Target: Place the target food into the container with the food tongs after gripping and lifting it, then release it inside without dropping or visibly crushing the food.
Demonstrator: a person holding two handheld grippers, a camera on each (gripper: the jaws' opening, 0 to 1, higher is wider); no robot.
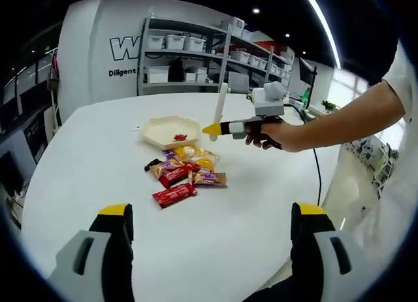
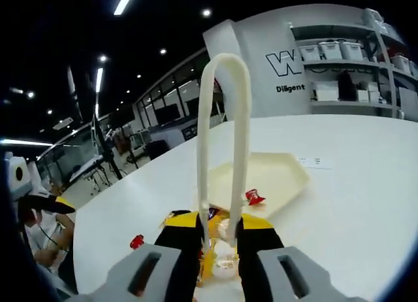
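Right claw (image 1: pixel 210 129) pinching tongs (image 2: pixel 224 138) (upright) above tray (image 1: pixel 171 130), left claw (image 1: pixel 212 227) spread.

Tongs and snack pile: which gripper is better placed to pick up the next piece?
Right. The right gripper is shut on the tongs, hanging above the snack pile beside the tray. The left gripper is open, holds nothing and sits farther back.

Cream tongs (image 2: pixel 224 145) upright, red snack (image 2: pixel 254 197) in tray (image 2: pixel 287 171)
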